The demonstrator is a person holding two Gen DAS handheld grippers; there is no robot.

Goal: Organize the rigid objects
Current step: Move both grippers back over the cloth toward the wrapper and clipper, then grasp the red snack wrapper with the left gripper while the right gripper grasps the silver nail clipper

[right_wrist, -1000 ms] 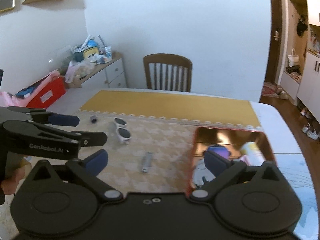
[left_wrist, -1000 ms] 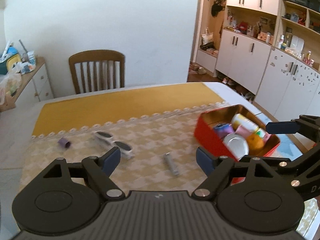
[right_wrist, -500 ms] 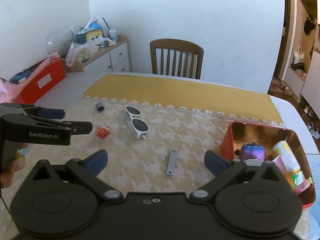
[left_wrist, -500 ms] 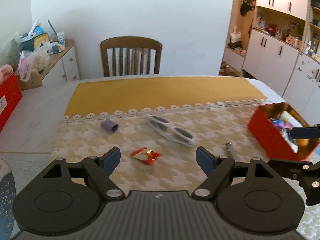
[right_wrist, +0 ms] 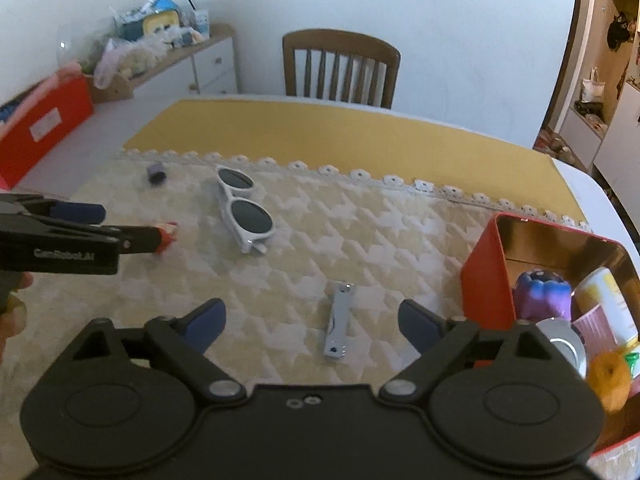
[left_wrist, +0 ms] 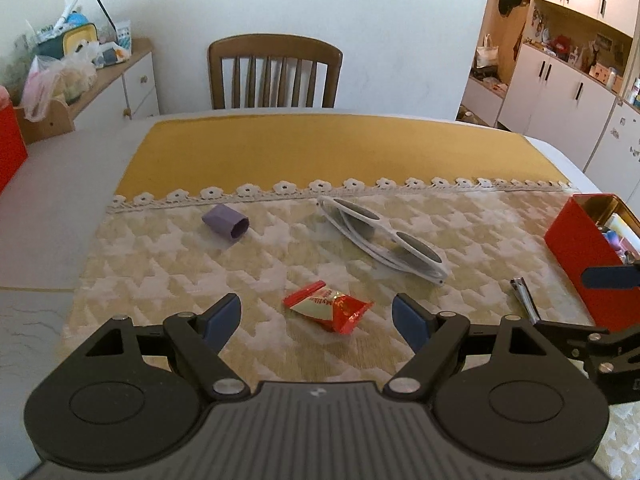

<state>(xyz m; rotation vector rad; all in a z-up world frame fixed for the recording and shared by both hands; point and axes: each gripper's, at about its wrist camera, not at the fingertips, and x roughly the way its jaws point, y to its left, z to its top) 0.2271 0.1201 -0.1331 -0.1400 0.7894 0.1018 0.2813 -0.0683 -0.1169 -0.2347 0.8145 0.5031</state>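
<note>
Your table runs out of both views at the near edge, behind the gripper bodies. The patterned cloth covers its near half, a yellow mat the far half. A wooden chair stands behind; only its back shows.

The red tin sits at the right and is cut by the frame in both views. Its contents are crowded and partly hidden behind your right gripper's body: a purple toy, a yellow-and-white bottle, a silver lid and a blurred orange thing that you cannot identify.

White sunglasses lie folded mid-cloth, well apart from both grippers.

Your left gripper is spread wide, holding nothing; the red snack packet lies on the cloth between its fingertips, with clear cloth on either side. From the right wrist view that packet is mostly hidden behind the left gripper's finger.

Your right gripper is also spread wide and empty. The metal nail clipper lies flat between its fingertips, nearer the right one, touching neither. In the left wrist view the clipper is half hidden by the right gripper.

A purple cap lies on its side near the lace border, far left.
</note>
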